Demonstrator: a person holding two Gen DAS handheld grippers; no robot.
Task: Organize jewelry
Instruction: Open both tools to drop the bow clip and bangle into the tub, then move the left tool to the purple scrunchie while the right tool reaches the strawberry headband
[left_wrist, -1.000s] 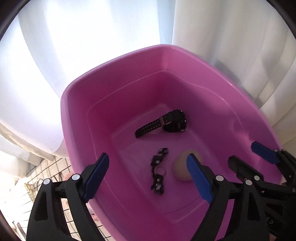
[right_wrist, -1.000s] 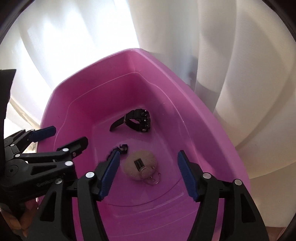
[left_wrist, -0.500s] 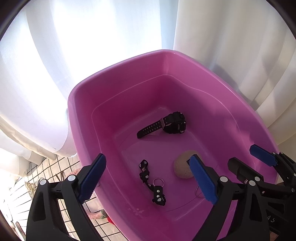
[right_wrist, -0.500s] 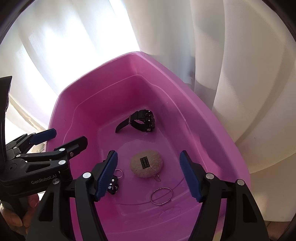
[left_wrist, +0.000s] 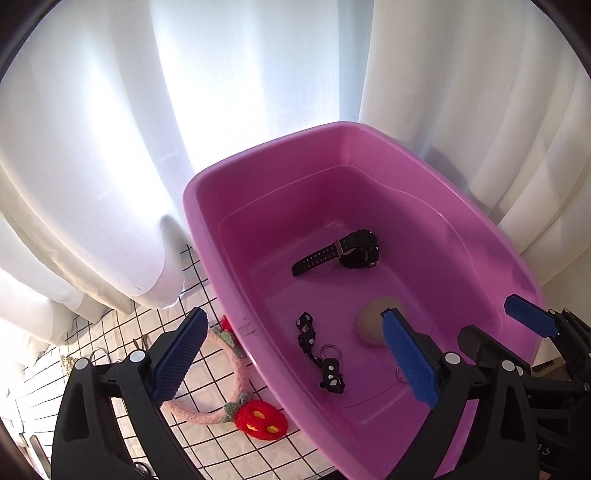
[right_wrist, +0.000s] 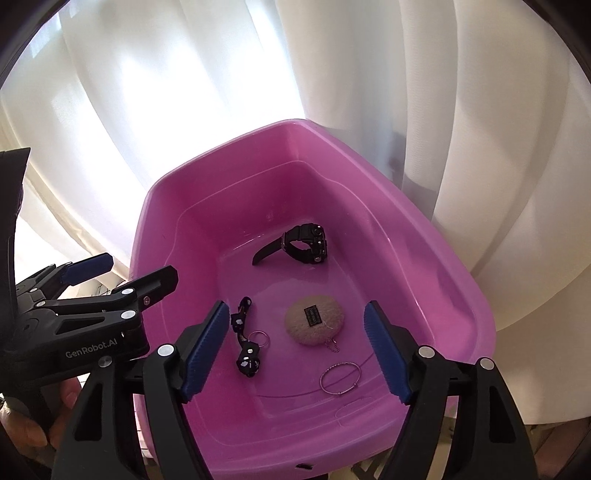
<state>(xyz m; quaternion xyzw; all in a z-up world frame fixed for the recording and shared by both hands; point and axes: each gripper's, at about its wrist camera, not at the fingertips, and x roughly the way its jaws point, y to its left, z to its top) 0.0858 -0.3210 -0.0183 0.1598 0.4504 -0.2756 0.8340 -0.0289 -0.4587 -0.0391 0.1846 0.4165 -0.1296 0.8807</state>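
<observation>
Everything sorted so far lies on the floor of the pink tub (right_wrist: 476, 295): a black watch (right_wrist: 304, 244) at the far end, a black beaded keychain (right_wrist: 245, 341) nearer, a round knitted pouch (right_wrist: 316, 325) beside it, and a thin wire bangle (right_wrist: 340, 378) closest. All look light; the bangle seems springy and slippery, best pinched across its rim, the soft pouch by its body. A strawberry headband (left_wrist: 236, 384) waits on the gridded worktop (left_wrist: 221, 439) just beside the tub. Both the left gripper (left_wrist: 291, 363) and right gripper (right_wrist: 295, 352) are empty, fingers spreading wider. Since a second ago both have lifted, the keychain has dropped in, and the bangle and headband have come into sight.
</observation>
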